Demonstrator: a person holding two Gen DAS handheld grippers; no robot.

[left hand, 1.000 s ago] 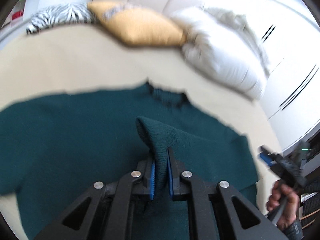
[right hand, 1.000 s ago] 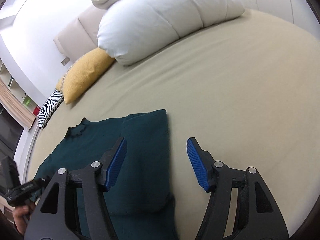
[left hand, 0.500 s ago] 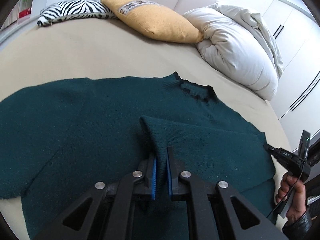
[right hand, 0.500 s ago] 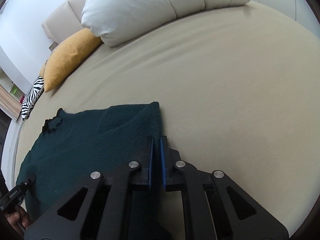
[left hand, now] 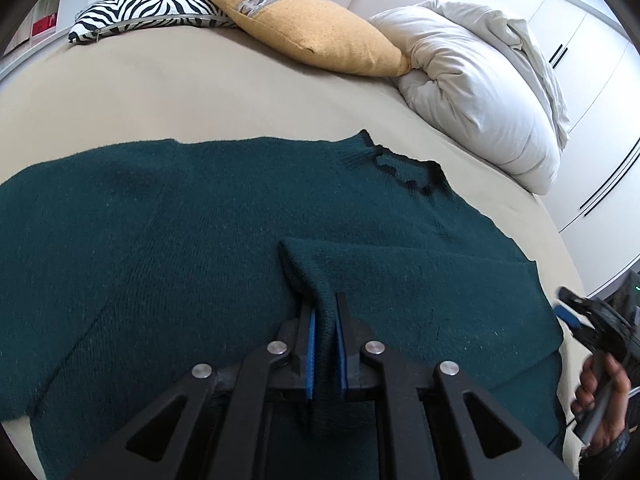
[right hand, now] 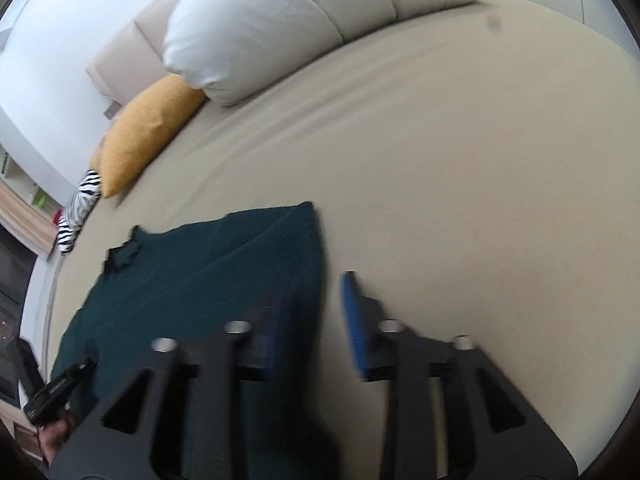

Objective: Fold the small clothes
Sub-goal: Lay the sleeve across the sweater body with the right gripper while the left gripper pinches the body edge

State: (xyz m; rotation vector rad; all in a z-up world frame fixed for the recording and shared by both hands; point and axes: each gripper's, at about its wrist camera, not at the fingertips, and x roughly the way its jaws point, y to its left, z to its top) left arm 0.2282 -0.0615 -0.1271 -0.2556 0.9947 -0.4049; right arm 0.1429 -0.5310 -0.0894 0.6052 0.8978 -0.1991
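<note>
Pinching a sleeve cuff of the soft, limp dark-green knitted sweater (left hand: pixel 200 240), my left gripper (left hand: pixel 325 344) stays clamped; my right gripper (right hand: pixel 308 320), jaws just reopened, holds nothing beside the folded edge.

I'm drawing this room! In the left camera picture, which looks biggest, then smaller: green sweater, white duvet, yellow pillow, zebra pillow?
1. green sweater, though it lies nearest the camera
2. white duvet
3. yellow pillow
4. zebra pillow

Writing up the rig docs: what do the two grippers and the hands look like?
Both grippers, left gripper and right gripper, are black angular linkages with silver pivot bolts and blue ribbed pads on the fingers. The right hand shows a dark sleeve cuff and a thin cable.
</note>
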